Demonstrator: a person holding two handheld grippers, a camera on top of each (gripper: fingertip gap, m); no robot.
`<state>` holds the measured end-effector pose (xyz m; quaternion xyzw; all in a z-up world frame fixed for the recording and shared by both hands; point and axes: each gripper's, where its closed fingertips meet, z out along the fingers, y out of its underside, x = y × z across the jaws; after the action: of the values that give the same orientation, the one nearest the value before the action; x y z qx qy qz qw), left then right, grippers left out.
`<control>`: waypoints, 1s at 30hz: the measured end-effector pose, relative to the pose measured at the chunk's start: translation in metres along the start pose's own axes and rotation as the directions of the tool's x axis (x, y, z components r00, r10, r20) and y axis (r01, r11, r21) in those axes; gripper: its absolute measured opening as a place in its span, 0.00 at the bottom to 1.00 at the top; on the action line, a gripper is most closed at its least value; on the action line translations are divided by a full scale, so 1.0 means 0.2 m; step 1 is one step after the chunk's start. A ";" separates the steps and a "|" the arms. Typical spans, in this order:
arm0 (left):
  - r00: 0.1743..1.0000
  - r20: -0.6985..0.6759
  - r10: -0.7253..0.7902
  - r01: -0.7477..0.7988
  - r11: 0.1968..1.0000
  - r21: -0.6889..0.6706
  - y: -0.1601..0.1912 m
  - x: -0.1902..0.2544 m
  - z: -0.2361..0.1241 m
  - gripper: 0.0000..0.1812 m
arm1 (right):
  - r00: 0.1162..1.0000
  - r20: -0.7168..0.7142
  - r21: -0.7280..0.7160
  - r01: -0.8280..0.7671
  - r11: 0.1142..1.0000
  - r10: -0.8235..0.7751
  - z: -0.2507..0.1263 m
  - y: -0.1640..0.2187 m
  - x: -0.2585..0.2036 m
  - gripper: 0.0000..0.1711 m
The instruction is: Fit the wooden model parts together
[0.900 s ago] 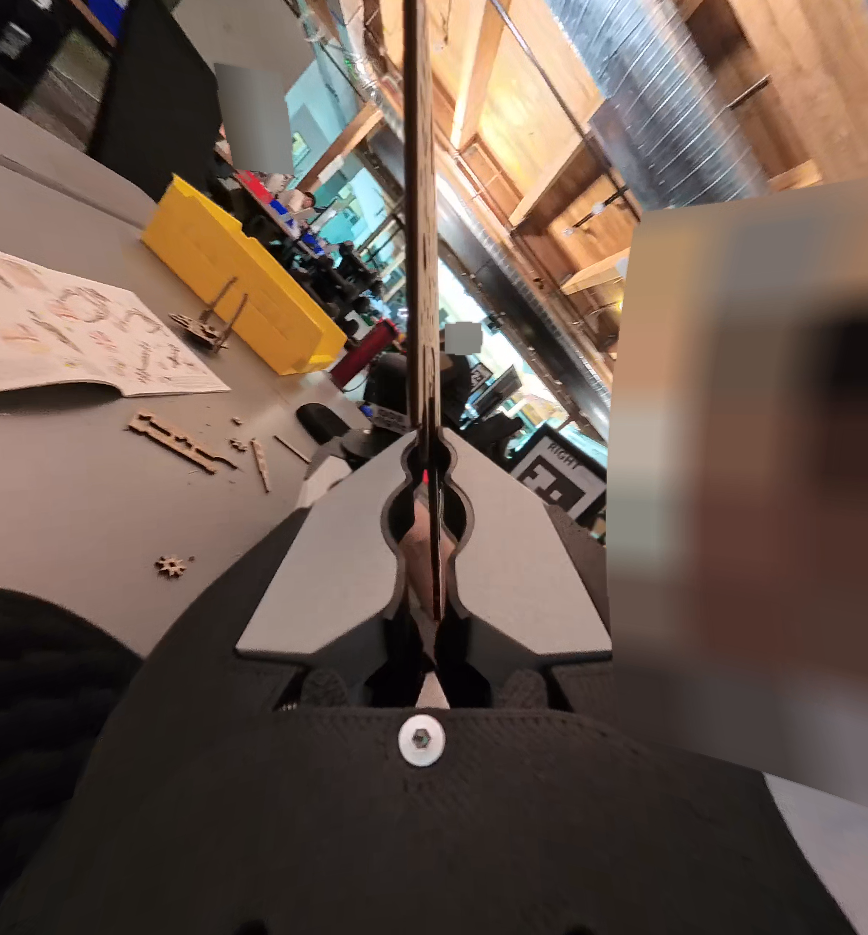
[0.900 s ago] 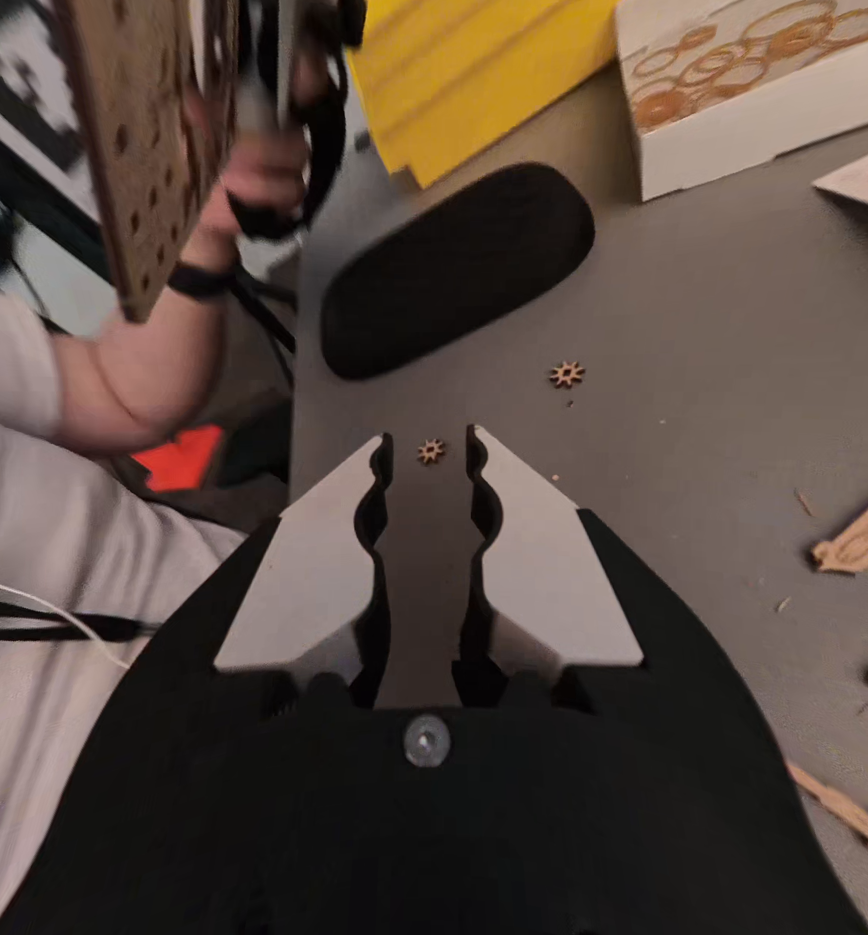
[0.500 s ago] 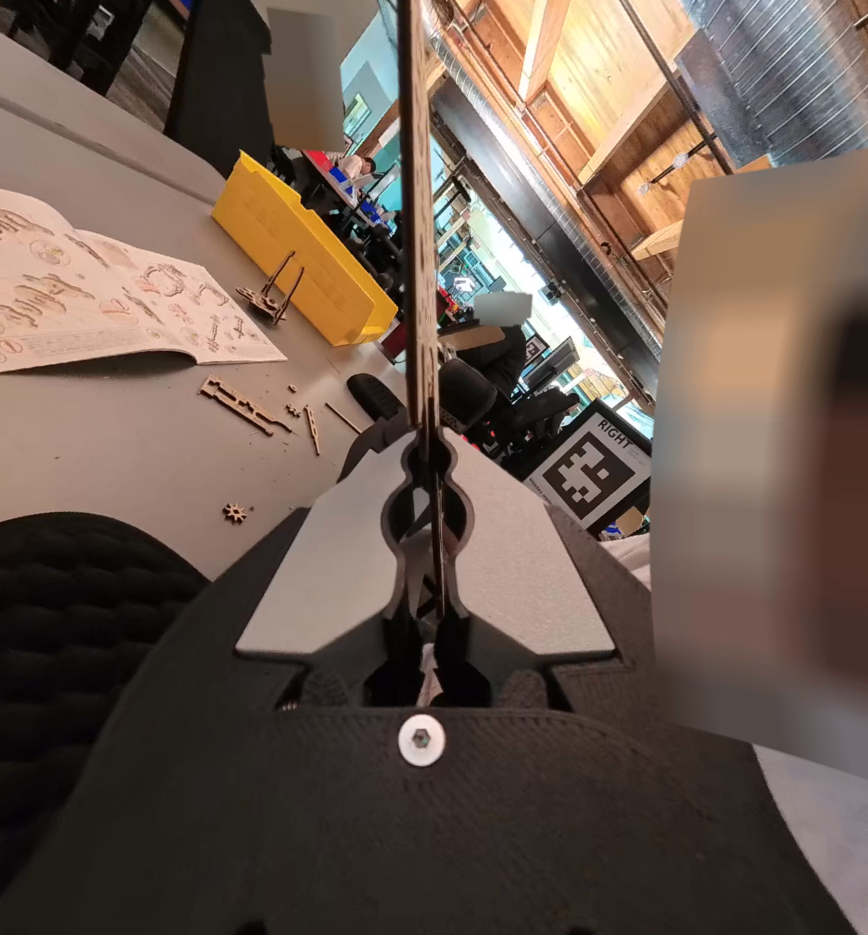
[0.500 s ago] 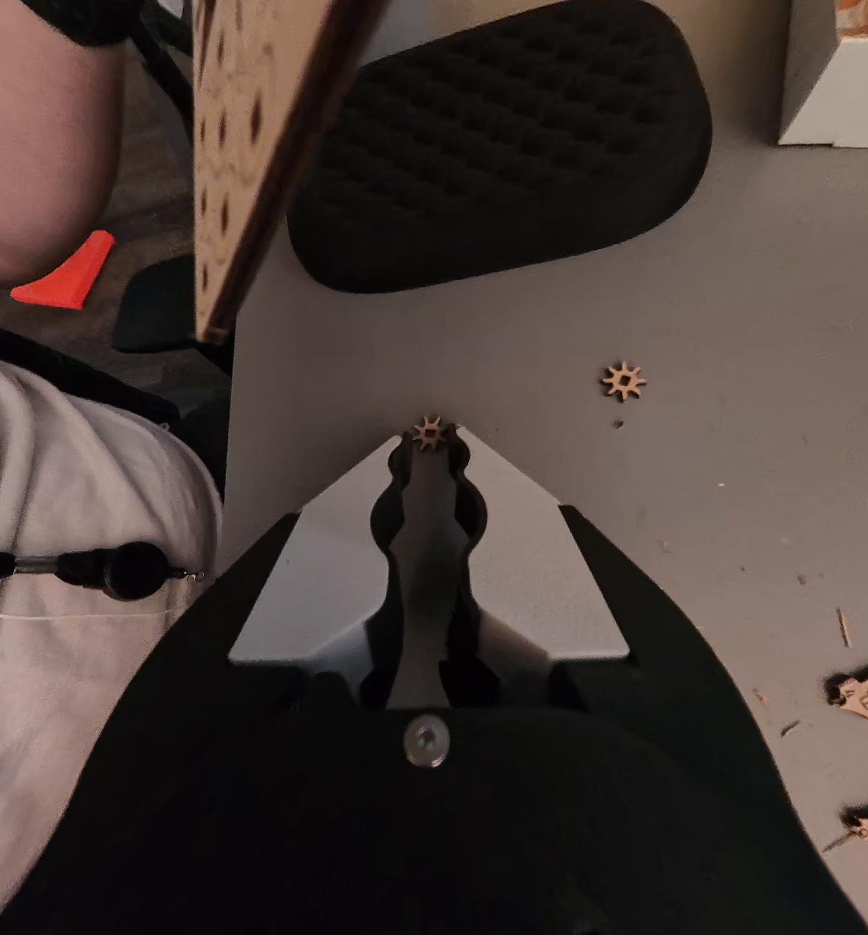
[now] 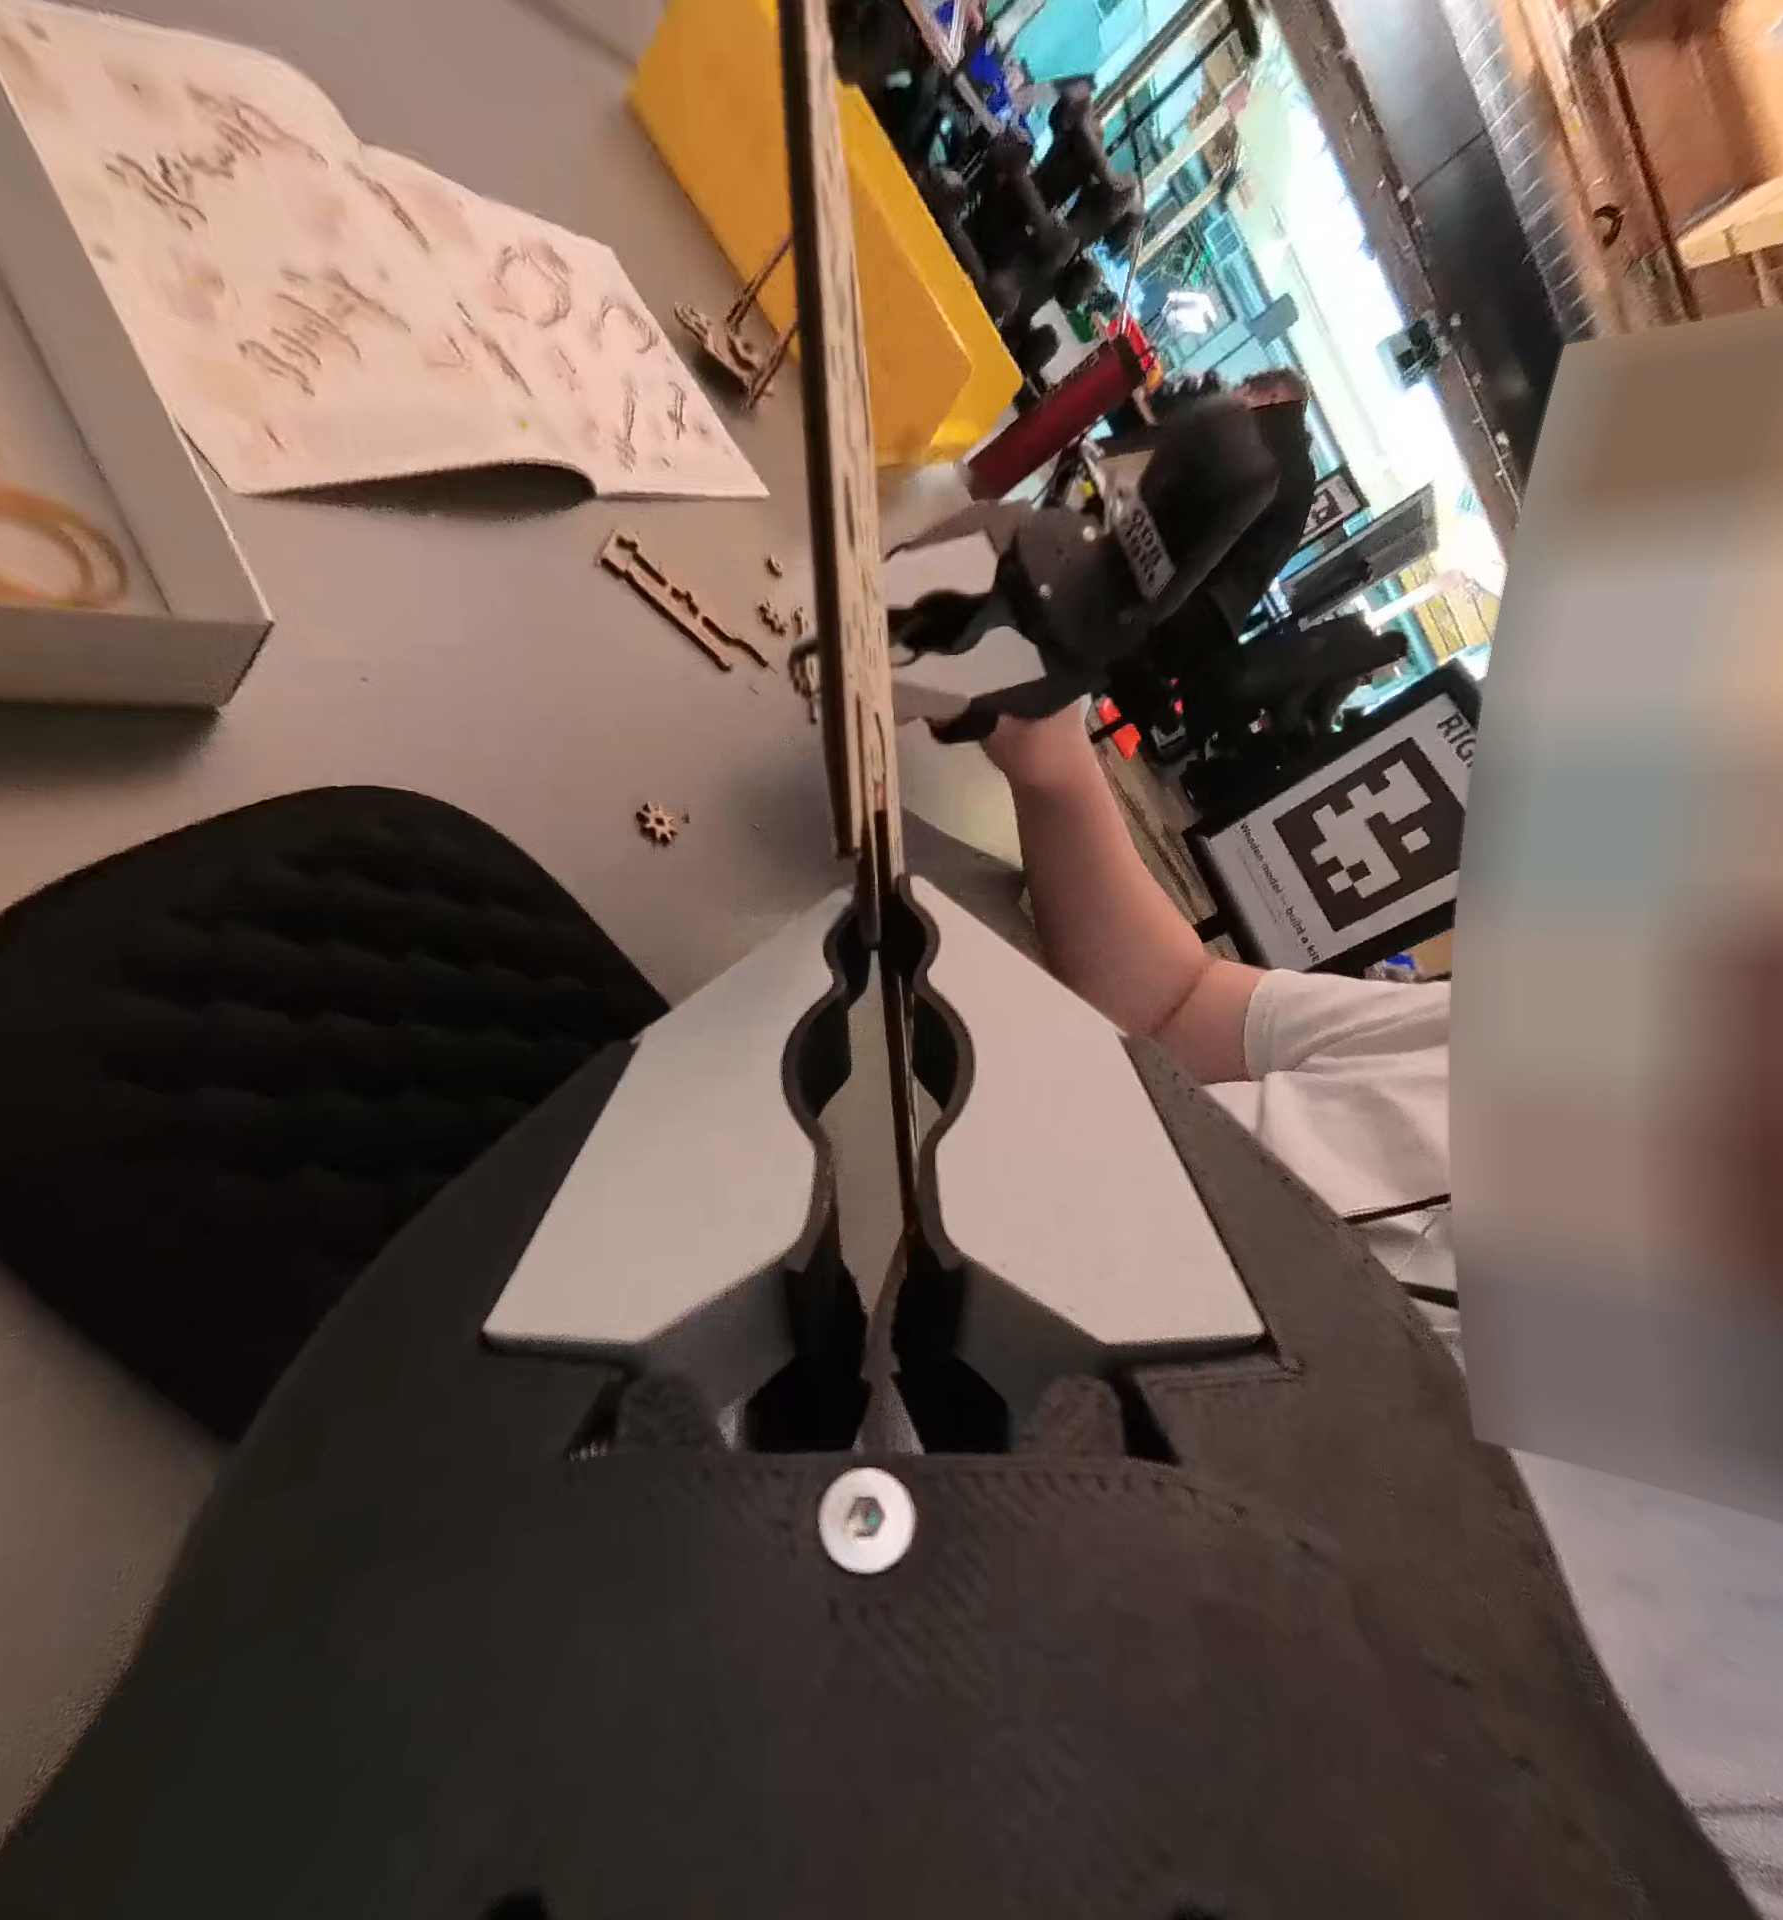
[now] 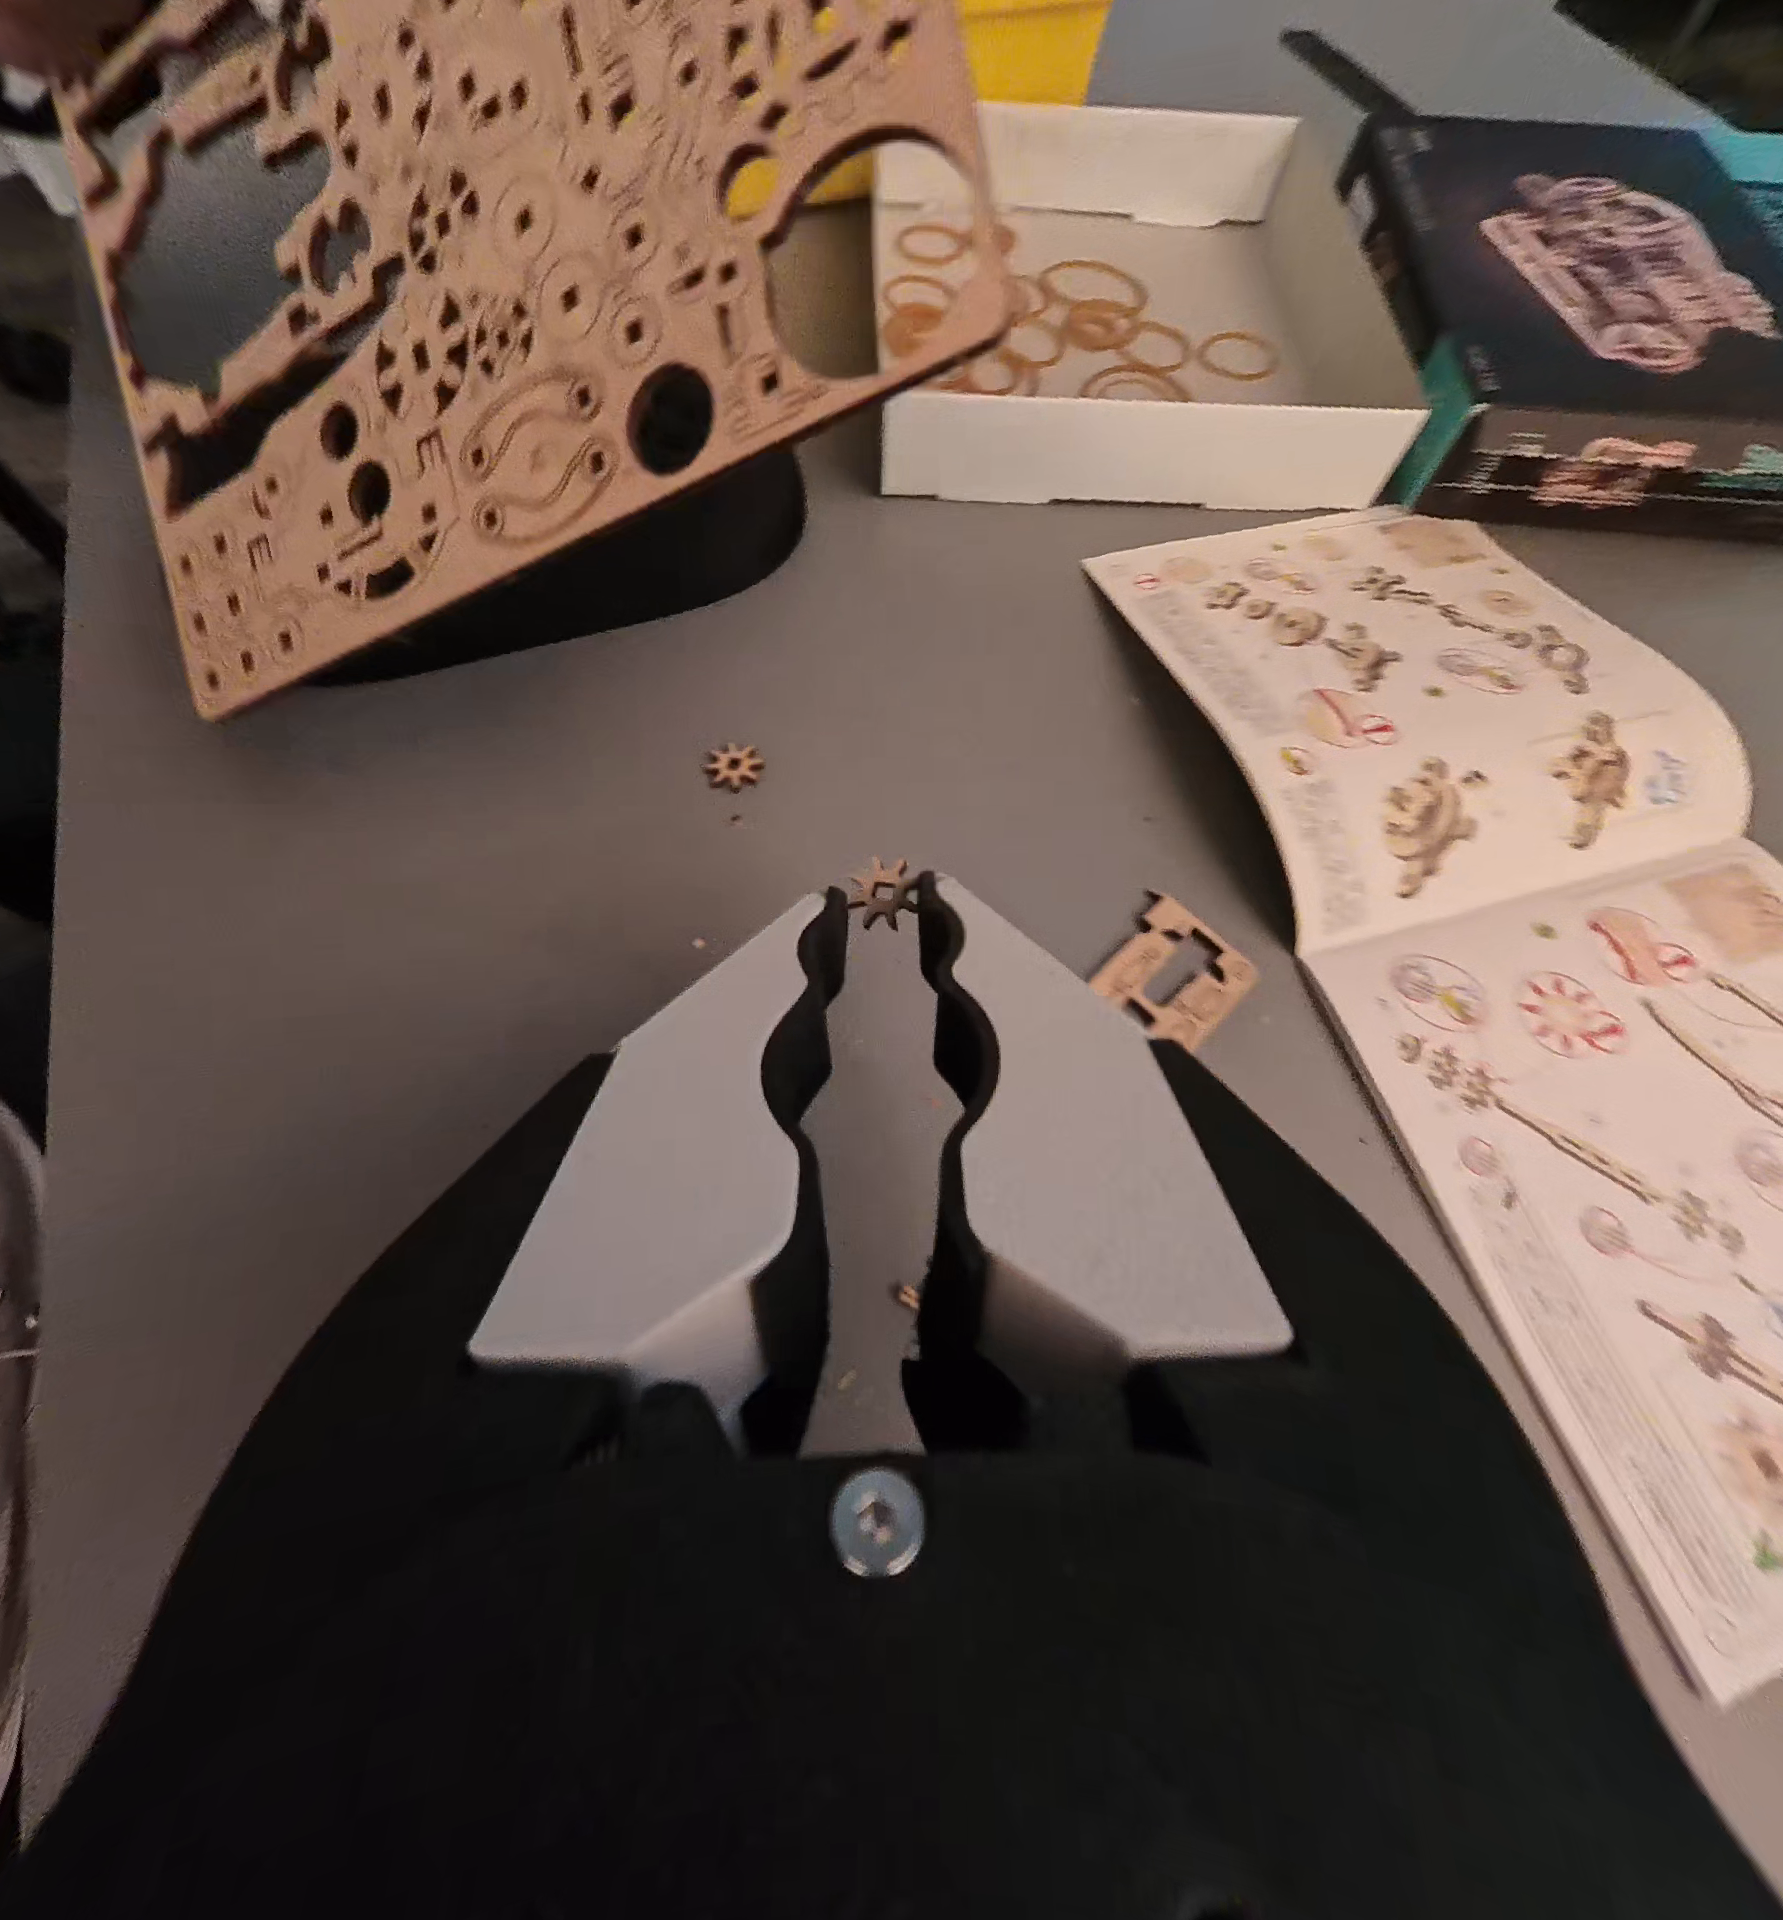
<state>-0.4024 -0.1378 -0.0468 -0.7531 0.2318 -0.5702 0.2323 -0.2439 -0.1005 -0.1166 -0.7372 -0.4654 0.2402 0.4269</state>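
My left gripper (image 5: 879, 902) is shut on the edge of a laser-cut wooden parts sheet (image 5: 833, 436), seen edge-on and held upright above the table. In the right wrist view the same sheet (image 6: 513, 312) shows its face at upper left, full of cut-outs. My right gripper (image 6: 882, 891) is shut on a small wooden gear (image 6: 883, 890) at its fingertips, above the grey table. A second small gear (image 6: 733, 767) lies on the table just beyond; it also shows in the left wrist view (image 5: 656, 823). The right gripper (image 5: 954, 649) shows behind the sheet in the left wrist view.
An open instruction booklet (image 6: 1552, 997) lies at right. A flat wooden piece (image 6: 1173, 977) lies beside my right fingers. A white tray (image 6: 1147, 457) holds rubber bands, with the dark kit box (image 6: 1614, 312) beyond. A black foam pad (image 5: 243, 1060), a yellow bin (image 5: 866, 249) and loose wooden strips (image 5: 679, 613) are on the table. Tip to tip, the grippers are about 20 centimetres apart. Measured from the fingertips, the flat wooden piece (image 6: 1173, 977) is 8 centimetres or so from the right gripper and 25 centimetres from the left.
My right gripper closed on the small gear, lifted it off the table and swung toward the booklet. My left gripper tilted down toward the table with the sheet still in it.
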 end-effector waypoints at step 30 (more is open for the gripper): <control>0.994 -0.078 -0.082 -0.062 0.186 -0.981 0.17 0.09 0.42 0.01 | 0.934 -0.061 0.057 -0.350 0.935 0.353 -0.40 0.26 0.16 0.07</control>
<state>-0.3200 -0.1693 -0.0746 -0.6959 0.5499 -0.3342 -0.3188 -0.1442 -0.1153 -0.1188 -0.8067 -0.3053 0.2968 0.4098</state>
